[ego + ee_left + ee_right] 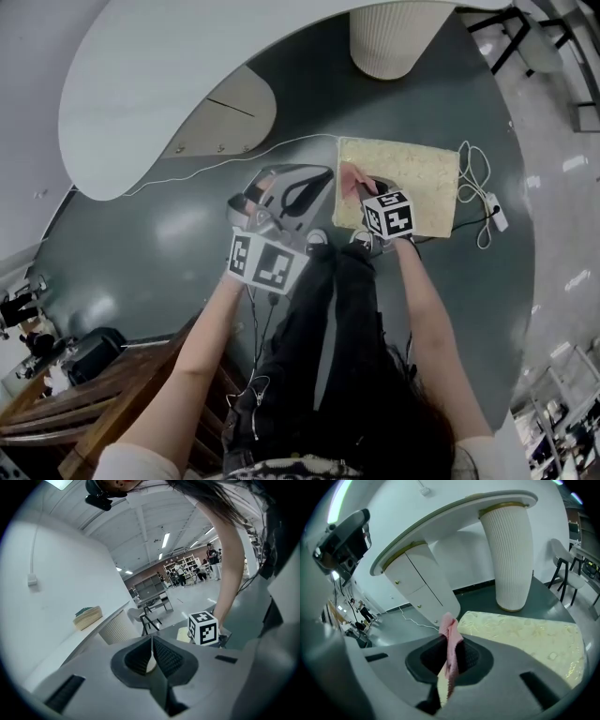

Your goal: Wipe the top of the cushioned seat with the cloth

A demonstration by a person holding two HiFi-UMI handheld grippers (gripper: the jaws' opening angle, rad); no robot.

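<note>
A cream cushioned seat (403, 183) lies on the dark floor under a white curved table; in the right gripper view the seat (525, 637) fills the lower right. My right gripper (361, 187) is over the seat's near left edge, shut on a pink cloth (450, 641) that stands up between its jaws; from above the cloth (352, 181) shows as a small pink fold. My left gripper (286, 197) hangs over the floor to the seat's left, shut with nothing in it (152, 656).
A ribbed white table pedestal (394, 37) stands just beyond the seat, with a second pedestal (225, 117) to the left. A white cable and power strip (487, 202) lie at the seat's right. Dark chairs (525, 37) stand at the upper right. Wooden furniture (84, 394) is at the lower left.
</note>
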